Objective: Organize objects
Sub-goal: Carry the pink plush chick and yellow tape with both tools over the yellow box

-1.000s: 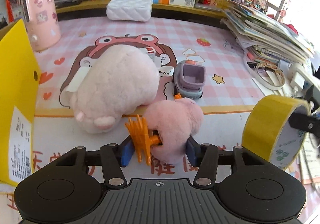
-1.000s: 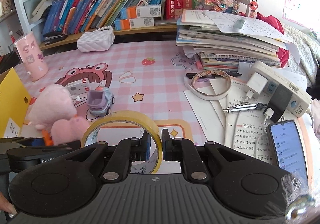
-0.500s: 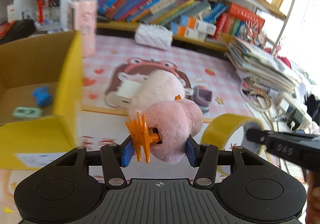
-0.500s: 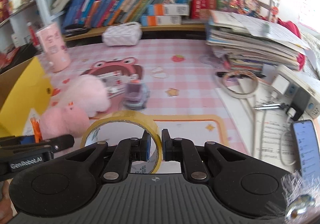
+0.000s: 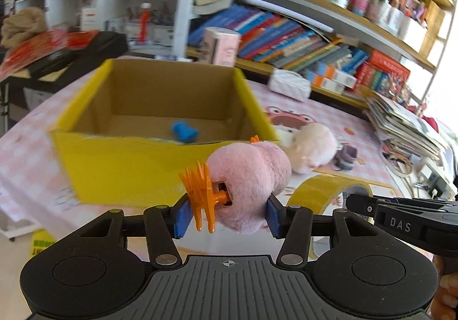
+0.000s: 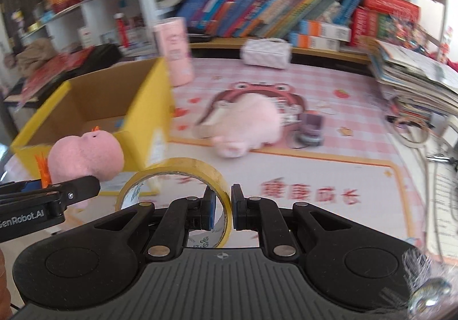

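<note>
Grips first: left gripper [image 5: 227, 215] is clamped on a small pink plush toy [image 5: 252, 177] with an orange spiky plastic piece [image 5: 200, 191] at its side; blue pads squeeze plush on one side, orange part on the other. Right gripper [image 6: 222, 207] is pinched nearly closed across the wall of a yellow tape roll [image 6: 183, 174], one pad inside the ring, one outside. Both loads are off the desk, side by side, just short of the yellow cardboard box [image 5: 128, 165]. Box is open; a blue item [image 5: 184, 131] lies on its floor. Further out, a bigger pink plush [image 6: 246, 122] and a purple toy car [image 6: 310, 128] sit on the pink desk mat [image 6: 329, 82].

Handling, my read: plush is light and squashy, so grab mid-body. Tape is stiff and light; the wall pinch suits it.
</note>
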Motion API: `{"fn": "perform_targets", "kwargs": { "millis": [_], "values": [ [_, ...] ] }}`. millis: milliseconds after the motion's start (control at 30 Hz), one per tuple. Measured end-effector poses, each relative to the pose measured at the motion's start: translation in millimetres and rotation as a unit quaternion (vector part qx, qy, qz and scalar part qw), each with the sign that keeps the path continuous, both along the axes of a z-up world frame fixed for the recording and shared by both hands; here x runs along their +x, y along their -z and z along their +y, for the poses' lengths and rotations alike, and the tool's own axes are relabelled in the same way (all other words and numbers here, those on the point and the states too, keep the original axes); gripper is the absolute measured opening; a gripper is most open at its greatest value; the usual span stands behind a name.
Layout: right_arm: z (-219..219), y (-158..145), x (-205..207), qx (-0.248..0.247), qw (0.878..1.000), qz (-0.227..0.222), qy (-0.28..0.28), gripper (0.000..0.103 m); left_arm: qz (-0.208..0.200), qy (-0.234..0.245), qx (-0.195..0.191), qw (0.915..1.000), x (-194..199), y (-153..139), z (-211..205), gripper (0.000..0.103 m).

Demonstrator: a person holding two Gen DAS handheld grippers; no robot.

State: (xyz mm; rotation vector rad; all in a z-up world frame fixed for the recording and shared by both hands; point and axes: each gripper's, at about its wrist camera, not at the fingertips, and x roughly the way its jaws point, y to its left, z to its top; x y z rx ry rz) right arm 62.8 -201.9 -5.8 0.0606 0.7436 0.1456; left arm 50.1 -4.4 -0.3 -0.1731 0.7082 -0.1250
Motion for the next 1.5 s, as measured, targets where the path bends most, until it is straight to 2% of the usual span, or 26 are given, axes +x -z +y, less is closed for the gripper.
{"fn": "perform_targets", "kwargs": {
  "millis": [367, 800, 1200, 1500],
  "values": [
    [66, 7, -29, 0.008, 1.000, 0.018, -0.020, 0.011, 0.005, -0.013, 0.002, 0.9999, -33, 4, 58, 0.050],
    [118, 15, -53, 0.016, 0.999, 0.029, -0.027, 0.011, 0.000, -0.009, 0.007, 0.9999, -58, 6, 106, 0.050],
    [148, 13, -57, 0.005, 0.998, 0.035, -0.049, 0.011, -0.009, -0.022, -0.004, 0.9997, -67, 3, 131, 0.050],
    [154, 10, -55, -0.001, 0.998, 0.033, -0.045, 0.011, -0.019, -0.013, -0.002, 0.9997, -63, -2, 131, 0.050]
  ]
}}
